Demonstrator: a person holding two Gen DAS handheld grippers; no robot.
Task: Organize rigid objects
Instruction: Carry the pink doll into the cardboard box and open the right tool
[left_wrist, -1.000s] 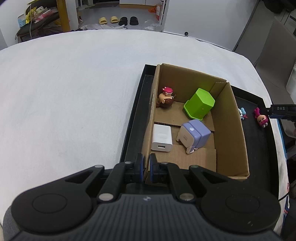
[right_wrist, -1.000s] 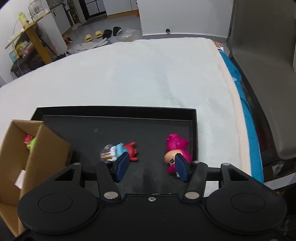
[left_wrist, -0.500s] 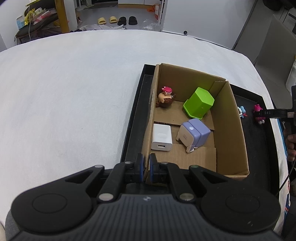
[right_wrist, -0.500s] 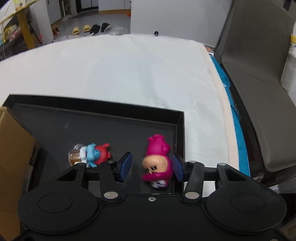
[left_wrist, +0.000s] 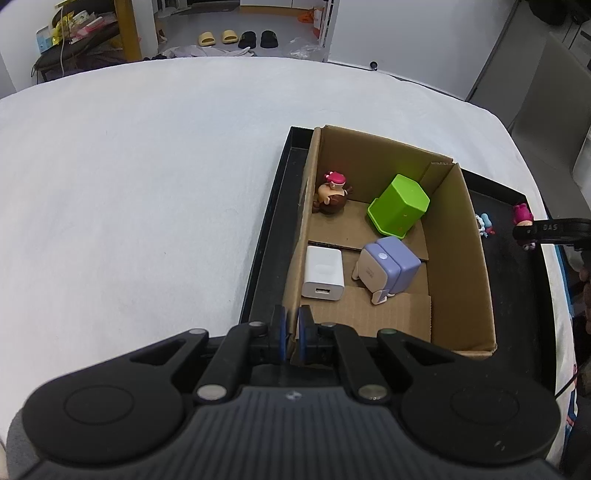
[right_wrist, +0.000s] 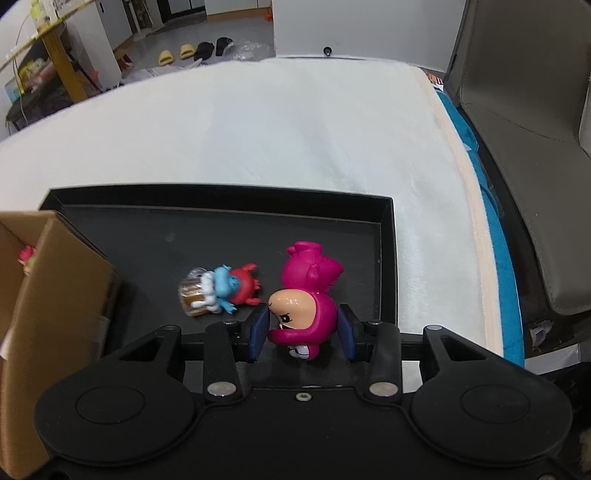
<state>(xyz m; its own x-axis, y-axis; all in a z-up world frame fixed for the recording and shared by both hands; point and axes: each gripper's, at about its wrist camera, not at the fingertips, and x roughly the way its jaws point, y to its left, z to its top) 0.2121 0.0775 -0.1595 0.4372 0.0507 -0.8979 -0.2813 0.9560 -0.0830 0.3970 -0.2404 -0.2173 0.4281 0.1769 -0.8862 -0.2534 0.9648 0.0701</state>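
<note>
Right gripper has its blue pads pressed on either side of the pink figurine, clamped across the head, with the toy lying on the floor of the black tray close to the tray's right wall. Left gripper is pinched right down on the near wall of the cardboard box, at the box's near-left corner, one pad outside and one inside the thin board.

Taking the box as the mark: it stands in the tray, and the pink figurine sits outside it, off its right wall, near the tray's far-right corner. Between that figurine and the box's right wall lies a small blue-and-red figurine on its side, just beside the pink one, though I cannot tell if they touch.

Inside the box, a brown figurine with a pink cap stands in the far-left corner. A green container is tipped over at the far right. Nearer, a white charger lies flat against the left wall, and a lilac-and-white cube gadget leans just to its right.

Tray and box rest on a white cloth.
</note>
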